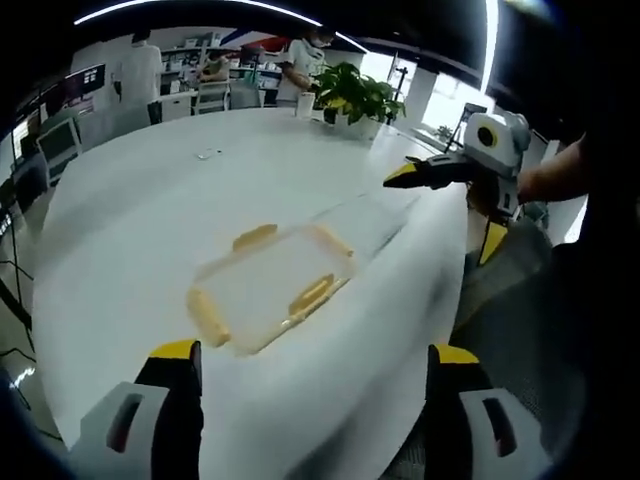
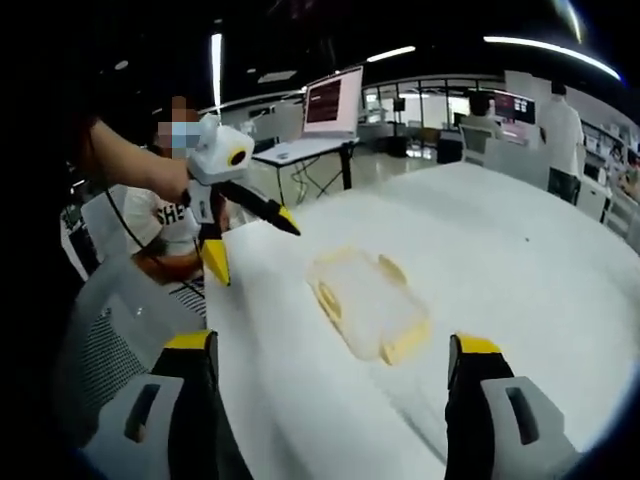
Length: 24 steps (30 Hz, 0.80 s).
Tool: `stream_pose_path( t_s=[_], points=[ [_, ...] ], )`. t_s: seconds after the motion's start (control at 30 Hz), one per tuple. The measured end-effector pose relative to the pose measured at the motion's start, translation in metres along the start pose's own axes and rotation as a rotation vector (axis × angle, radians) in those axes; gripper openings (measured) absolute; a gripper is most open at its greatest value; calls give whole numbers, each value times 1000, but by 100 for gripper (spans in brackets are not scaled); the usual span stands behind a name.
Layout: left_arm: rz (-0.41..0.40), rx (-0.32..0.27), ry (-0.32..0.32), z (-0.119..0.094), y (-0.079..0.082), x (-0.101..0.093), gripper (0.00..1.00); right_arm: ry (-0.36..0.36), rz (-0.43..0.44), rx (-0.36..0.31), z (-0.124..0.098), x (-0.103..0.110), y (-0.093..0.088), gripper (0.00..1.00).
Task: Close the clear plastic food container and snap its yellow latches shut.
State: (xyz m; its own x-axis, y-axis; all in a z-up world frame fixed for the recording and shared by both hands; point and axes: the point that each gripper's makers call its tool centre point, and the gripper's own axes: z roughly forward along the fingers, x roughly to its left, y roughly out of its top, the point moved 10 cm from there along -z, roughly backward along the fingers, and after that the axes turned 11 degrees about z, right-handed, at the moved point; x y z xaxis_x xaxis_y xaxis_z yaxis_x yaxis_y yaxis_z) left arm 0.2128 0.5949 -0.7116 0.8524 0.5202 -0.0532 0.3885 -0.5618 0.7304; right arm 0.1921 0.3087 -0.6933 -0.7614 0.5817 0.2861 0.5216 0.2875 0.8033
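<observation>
Left tool point(image 1: 312, 365) spread wide, container point(image 1: 272, 285) ahead on table point(image 1: 140, 230) — untouched

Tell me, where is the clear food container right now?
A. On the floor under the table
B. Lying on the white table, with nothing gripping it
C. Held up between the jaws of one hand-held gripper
B: the clear food container lies on the white table, both pairs of jaws apart and short of it.
</observation>
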Motion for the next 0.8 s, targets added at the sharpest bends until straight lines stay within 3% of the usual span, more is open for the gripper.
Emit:
stream_pose_path(
  t_s=[0.1, 0.2, 0.5, 0.6, 0.8],
  points=[
    [0, 2, -1, 0, 2, 5, 90, 1, 0, 1, 2, -1, 1, 94],
    [3, 34, -20, 0, 1, 10, 82, 2, -7, 12, 6, -2, 2, 93],
    [21, 55, -32, 5, 2, 21, 89, 17, -42, 52, 17, -1, 0, 93],
    [20, 81, -53, 7, 2, 23, 85, 15, -51, 63, 20, -1, 1, 93],
    [49, 103, -62, 12, 2, 28, 87, 9, -73, 92, 27, -6, 6, 91]
  ],
)
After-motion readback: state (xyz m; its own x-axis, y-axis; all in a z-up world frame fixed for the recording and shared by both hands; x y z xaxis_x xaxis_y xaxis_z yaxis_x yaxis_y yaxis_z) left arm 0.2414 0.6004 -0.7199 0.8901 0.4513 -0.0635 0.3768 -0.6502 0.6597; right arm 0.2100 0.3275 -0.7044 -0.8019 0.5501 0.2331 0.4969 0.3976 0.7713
